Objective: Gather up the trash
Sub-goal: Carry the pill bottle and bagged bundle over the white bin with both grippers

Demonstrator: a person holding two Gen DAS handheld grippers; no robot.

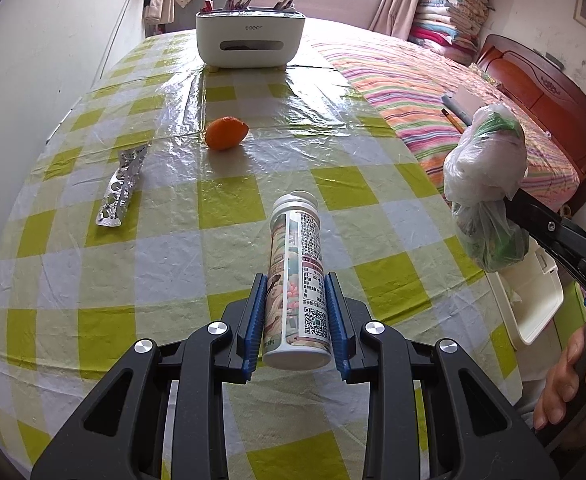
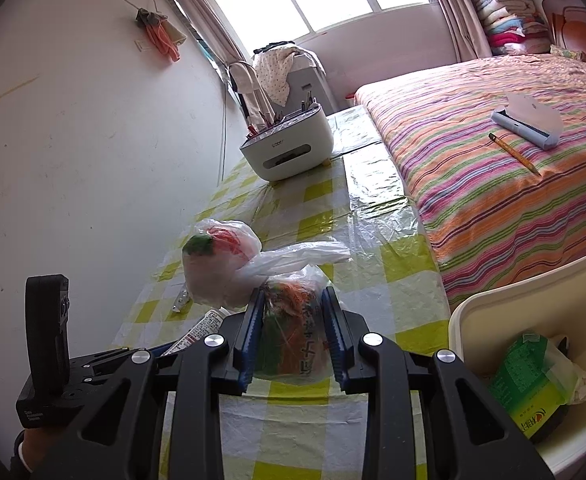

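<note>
My left gripper (image 1: 295,280) is shut on a white bottle (image 1: 297,248) with a printed label, its open neck pointing away from me over the checked tablecloth (image 1: 173,220). At the table's right edge my right gripper (image 2: 293,328) is shut on a clear plastic bag of trash (image 2: 221,268). That bag (image 1: 485,168) hangs from the right gripper's fingers (image 1: 549,224) in the left wrist view. A crumpled foil blister strip (image 1: 123,184) lies on the left of the table. A white bin (image 2: 493,308) beside the table holds a green packet (image 2: 529,380).
An orange fruit (image 1: 227,133) sits mid-table. A white desk organiser (image 1: 250,40) with pens stands at the far end. A bed with a striped cover (image 2: 493,160) runs along the right, with a pencil and a small device on it. A wall borders the left.
</note>
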